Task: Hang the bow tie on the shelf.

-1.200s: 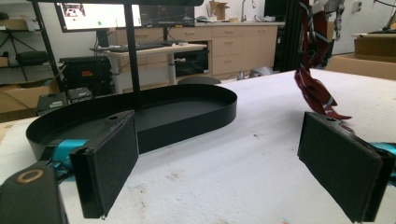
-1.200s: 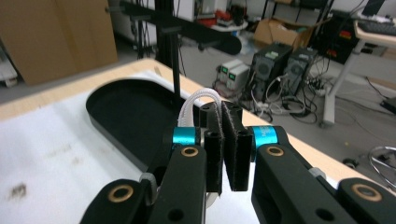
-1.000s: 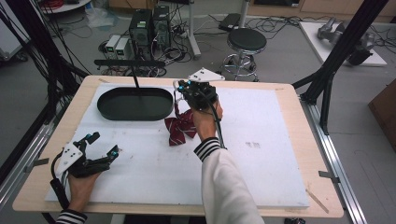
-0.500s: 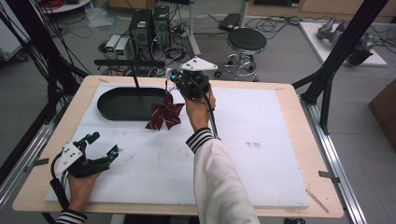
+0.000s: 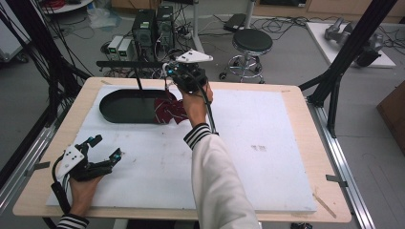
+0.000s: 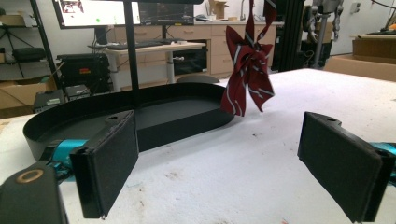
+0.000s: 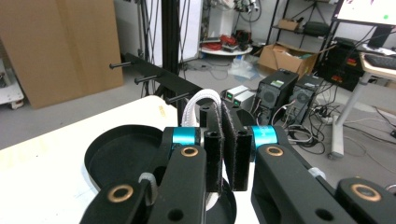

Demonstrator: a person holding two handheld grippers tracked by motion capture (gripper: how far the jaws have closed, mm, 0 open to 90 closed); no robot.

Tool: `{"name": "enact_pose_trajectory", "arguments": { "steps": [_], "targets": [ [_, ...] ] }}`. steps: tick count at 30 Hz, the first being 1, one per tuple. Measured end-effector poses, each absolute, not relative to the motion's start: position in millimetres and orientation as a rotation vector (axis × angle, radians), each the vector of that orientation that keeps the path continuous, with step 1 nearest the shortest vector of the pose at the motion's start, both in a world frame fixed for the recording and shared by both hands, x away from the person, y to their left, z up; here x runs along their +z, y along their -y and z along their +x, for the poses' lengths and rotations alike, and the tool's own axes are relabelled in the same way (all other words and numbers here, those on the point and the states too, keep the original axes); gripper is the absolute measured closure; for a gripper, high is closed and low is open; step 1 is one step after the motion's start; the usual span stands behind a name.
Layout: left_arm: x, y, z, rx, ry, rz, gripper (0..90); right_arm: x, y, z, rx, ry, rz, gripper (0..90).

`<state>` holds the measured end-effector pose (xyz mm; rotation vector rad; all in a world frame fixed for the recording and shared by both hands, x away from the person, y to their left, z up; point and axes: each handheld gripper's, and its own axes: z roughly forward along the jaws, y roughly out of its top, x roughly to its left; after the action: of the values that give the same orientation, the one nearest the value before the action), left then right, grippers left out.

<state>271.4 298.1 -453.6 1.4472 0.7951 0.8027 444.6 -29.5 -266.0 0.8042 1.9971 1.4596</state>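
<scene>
**Workshop room around the surface**

Grey floor (image 5: 296,52) strewn with black cables (image 5: 291,21). Beyond the surface (image 5: 305,143), which has a pale wood rim under a white mat, stand two dark computer towers (image 5: 153,28) and a round black stool (image 5: 252,42). Black frame posts (image 5: 353,52) rise at both sides. The left tool view shows a desk (image 6: 154,46) with monitors (image 6: 95,11) and wooden cabinets (image 6: 196,32). The right tool view shows a tall cardboard panel (image 7: 60,46), shelving (image 7: 303,18) and boxes (image 7: 275,56)
</scene>
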Motion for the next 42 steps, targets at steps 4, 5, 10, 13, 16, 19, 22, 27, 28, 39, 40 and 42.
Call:
{"name": "enact_pose_trajectory", "arguments": {
  "steps": [4, 5, 10, 13, 16, 19, 22, 27, 28, 39, 40, 42],
  "targets": [
    [-453.6, -298.2, 271.5, 0.801, -0.796, 1.448, 12.7, -262.6, 20.8, 448.8, 1.458, -1.993, 0.784, 87.5],
    [-453.6, -298.2, 271.5, 0.802, -0.796, 1.448, 12.7, -262.3, 19.1, 450.0, 1.455, -1.989, 0.784, 87.5],
    [-453.5, -298.3, 271.4, 0.802, -0.795, 1.447, 12.7, -261.0, 13.3, 458.7, 1.465, -2.005, 0.801, 87.5],
    [-453.6, -298.5, 271.4, 0.803, -0.796, 1.447, 12.7, -259.3, 8.6, 463.7, 1.467, -2.005, 0.774, 87.5],
    [-453.6, -298.8, 271.1, 0.804, -0.794, 1.446, 12.7, -261.1, 6.6, 469.8, 1.472, -2.016, 0.763, 87.5],
    [-453.8, -298.5, 270.9, 0.803, -0.796, 1.439, 12.8, -265.1, 7.9, 476.5, 1.494, -2.022, 0.759, 87.5],
    [-453.8, -298.7, 271.1, 0.803, -0.797, 1.44, 12.7, -268.3, 8.0, 483.3, 1.486, -2.034, 0.751, 87.5],
    [-453.8, -298.6, 270.7, 0.804, -0.796, 1.439, 12.7, -264.4, 6.4, 494.6, 1.497, -2.037, 0.75, 87.5],
    [-453.8, -298.9, 270.6, 0.804, -0.796, 1.44, 12.7, -263.4, 5.9, 495.7, 1.497, -2.028, 0.747, 87.5],
    [-453.9, -299.3, 270.6, 0.804, -0.798, 1.438, 12.7, -256.5, -1.1, 513.7, 1.485, -2.032, 0.731, 87.4],
    [-453.9, -299.4, 270.6, 0.804, -0.798, 1.438, 12.7, -256.8, -1.5, 515.1, 1.486, -2.028, 0.736, 87.4],
    [-453.9, -299.5, 270.6, 0.803, -0.798, 1.439, 12.7, -257.7, -1.8, 518.2, 1.485, -2.029, 0.739, 87.4]
  ]
}}
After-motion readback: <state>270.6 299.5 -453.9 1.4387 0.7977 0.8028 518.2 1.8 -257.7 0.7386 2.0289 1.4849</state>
